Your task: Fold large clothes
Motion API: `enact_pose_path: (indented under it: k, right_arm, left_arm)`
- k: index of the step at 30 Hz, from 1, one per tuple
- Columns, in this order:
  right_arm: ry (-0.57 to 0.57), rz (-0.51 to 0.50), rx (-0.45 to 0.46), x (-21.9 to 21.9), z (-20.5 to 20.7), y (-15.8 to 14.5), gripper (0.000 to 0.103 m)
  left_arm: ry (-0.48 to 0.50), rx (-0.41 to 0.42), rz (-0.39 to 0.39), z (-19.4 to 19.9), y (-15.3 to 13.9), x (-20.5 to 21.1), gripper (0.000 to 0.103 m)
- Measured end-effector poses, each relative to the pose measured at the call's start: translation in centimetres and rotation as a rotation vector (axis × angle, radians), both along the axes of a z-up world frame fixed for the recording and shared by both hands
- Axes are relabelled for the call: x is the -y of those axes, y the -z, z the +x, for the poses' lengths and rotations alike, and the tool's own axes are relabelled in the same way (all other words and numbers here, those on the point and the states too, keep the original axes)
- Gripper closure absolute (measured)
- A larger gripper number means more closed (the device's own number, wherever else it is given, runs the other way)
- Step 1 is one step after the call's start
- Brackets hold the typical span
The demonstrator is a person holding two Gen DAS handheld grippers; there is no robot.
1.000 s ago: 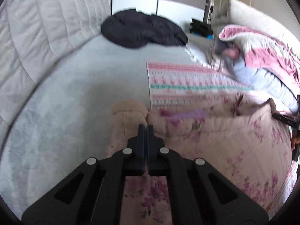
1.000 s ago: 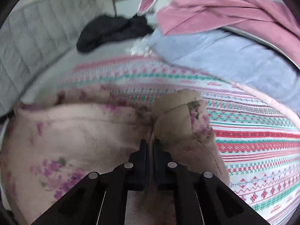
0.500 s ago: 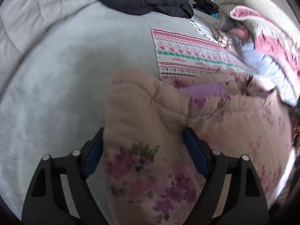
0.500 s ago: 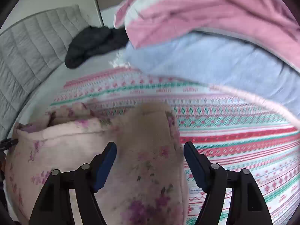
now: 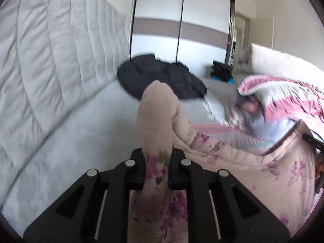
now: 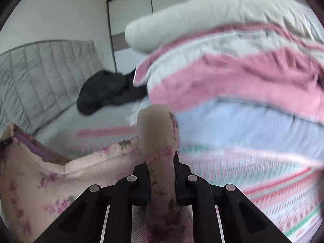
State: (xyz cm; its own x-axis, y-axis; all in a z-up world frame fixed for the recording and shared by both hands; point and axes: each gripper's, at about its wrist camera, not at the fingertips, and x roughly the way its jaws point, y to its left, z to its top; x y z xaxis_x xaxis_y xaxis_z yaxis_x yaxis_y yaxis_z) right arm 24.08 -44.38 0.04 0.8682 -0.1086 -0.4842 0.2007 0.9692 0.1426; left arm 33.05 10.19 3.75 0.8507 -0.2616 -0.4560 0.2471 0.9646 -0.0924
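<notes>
Left hand-held gripper (image 5: 157,163) and right hand-held gripper (image 6: 161,168) have just closed, each clenched on a bunched corner of the pink floral garment (image 5: 253,168), which hangs between them over the bed (image 5: 85,141). Beyond: striped knit blanket (image 6: 263,178), black clothing (image 5: 162,75), heaped pink-and-white bedding (image 6: 232,77). Motion blur obscures detail.

No readable text in either view

No letters, numbers, brand marks or signs can be read: the woven bands on the striped blanket (image 6: 253,182) ahead and to the right of the claw are too blurred to tell pattern from lettering, and the wardrobe doors (image 5: 182,20) far ahead are plain
</notes>
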Motion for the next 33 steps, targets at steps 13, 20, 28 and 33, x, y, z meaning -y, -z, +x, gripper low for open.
enact_pose_path:
  k: [13, 20, 28, 33]
  right_arm:
    - [0.08, 0.291, -0.397, 6.0, 9.0, 12.5, 0.064]
    - [0.046, 0.08, -0.278, 0.3, 6.2, 5.6, 0.046]
    - [-0.154, -0.002, -0.4, -8.8, 10.0, 8.0, 0.029]
    - [0.035, 0.077, -0.463, 0.9, 6.7, 10.6, 0.031]
  left_arm:
    - [-0.123, -0.508, -0.002, 12.1, 14.4, -0.8, 0.066]
    - [-0.059, -0.314, 0.047, 6.2, 6.6, 2.2, 0.024]
    - [0.069, -0.478, 0.199, 5.9, 11.4, 10.7, 0.022]
    - [-0.049, -0.538, 0.142, 7.1, 13.7, 3.1, 0.021]
